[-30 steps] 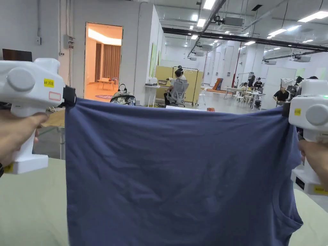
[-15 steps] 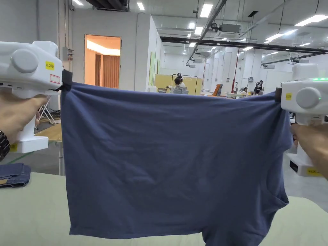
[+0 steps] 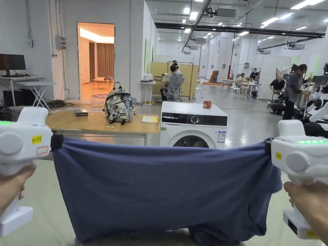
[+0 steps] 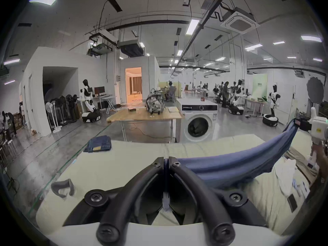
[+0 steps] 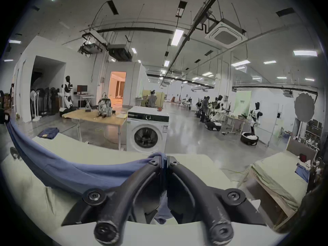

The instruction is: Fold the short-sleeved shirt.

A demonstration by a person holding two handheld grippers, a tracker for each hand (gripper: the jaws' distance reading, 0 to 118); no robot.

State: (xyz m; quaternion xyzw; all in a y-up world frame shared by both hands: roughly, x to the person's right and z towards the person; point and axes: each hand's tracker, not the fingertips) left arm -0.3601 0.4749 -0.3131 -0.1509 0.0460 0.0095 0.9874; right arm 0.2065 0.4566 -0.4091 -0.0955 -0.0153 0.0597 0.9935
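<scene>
While both grippers stay clamped on the shirt (image 3: 166, 189), it has come down: a second ago its top edge hung at head height and hid the room, and now it stretches lower, with its bottom bunching onto the bed (image 3: 48, 205). The left gripper (image 4: 166, 163) has its jaws pressed together on one corner; the right gripper (image 5: 164, 160) pinches the other the same way, the cloth taut between them. This looks like the lay-down before folding; next comes spreading it flat. Beyond, the washer (image 3: 192, 128) and backpack (image 3: 119, 105) are now unhidden.
</scene>
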